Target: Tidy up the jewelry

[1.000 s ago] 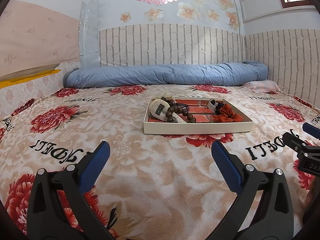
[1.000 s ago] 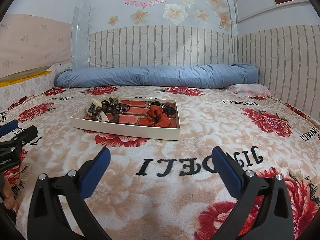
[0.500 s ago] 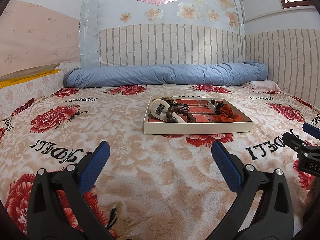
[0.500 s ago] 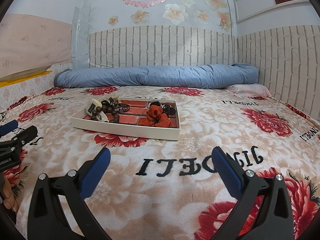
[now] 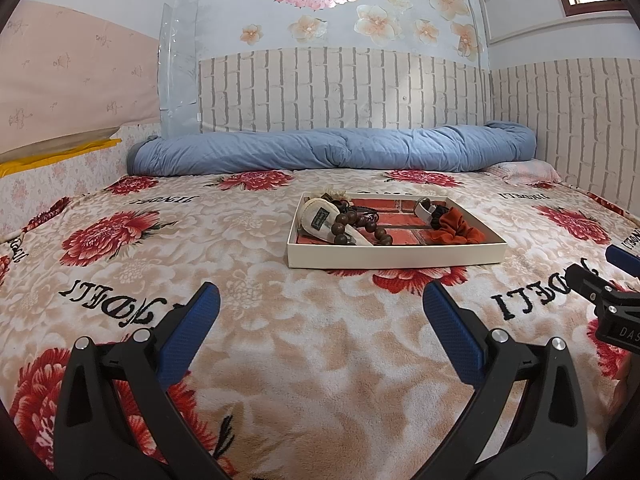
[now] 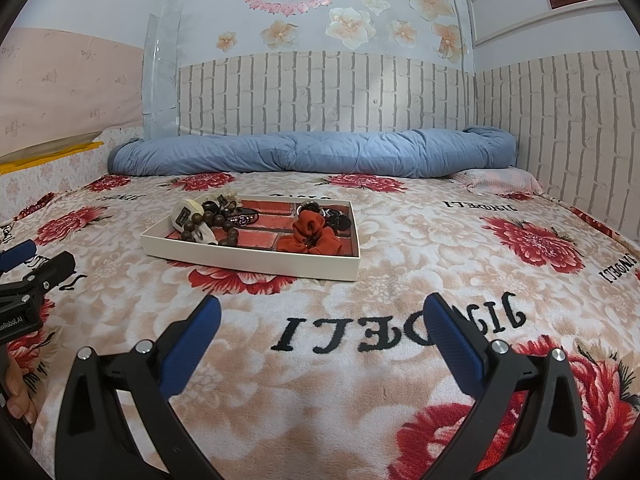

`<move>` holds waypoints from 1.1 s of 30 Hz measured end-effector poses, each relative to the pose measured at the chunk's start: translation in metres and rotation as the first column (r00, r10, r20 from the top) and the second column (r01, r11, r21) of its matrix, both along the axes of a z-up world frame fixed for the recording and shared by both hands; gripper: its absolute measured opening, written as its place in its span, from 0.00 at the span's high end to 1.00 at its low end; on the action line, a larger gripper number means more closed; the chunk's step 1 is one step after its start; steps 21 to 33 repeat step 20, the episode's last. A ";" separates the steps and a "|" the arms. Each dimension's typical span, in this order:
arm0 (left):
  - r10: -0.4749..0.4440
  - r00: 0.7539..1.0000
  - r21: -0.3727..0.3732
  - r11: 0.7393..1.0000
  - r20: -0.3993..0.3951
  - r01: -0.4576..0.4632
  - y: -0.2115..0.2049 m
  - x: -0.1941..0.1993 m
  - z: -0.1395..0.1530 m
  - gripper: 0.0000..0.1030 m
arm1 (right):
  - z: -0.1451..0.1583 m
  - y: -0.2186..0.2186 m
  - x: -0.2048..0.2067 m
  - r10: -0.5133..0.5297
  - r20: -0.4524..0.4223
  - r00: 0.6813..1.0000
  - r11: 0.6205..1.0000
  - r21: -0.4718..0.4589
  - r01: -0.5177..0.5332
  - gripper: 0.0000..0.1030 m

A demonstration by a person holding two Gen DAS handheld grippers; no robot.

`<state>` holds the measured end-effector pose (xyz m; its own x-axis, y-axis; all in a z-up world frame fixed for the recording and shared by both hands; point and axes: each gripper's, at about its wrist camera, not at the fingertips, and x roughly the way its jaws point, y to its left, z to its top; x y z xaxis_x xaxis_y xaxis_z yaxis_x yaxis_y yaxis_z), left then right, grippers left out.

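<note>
A shallow cream tray with a red brick-pattern floor lies on the floral blanket. In it lie a brown wooden bead bracelet, a cream pouch, a rust-orange scrunchie and small dark pieces. My left gripper hovers open over the blanket, short of the tray's front wall. My right gripper stands open too, nearer than the tray's right corner. Nothing sits between either pair of fingers.
A rolled blue quilt lies along the brick-pattern wall behind the tray. A pink pillow sits at the far right. The blanket spreads wide around the tray. A hand shows at the left edge.
</note>
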<state>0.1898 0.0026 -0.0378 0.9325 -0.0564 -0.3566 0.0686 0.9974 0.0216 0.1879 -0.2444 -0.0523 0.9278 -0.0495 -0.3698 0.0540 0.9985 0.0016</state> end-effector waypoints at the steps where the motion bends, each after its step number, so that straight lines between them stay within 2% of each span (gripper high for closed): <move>1: 0.000 1.000 0.000 1.000 0.000 0.000 0.000 0.000 0.000 0.05 | 0.000 0.000 0.000 0.000 0.000 1.000 1.000 0.000 0.000 0.04; 33: -0.002 1.000 0.006 1.000 -0.006 0.002 0.001 0.003 -0.002 0.05 | 0.000 0.000 0.000 0.000 0.000 1.000 1.000 -0.002 0.000 0.04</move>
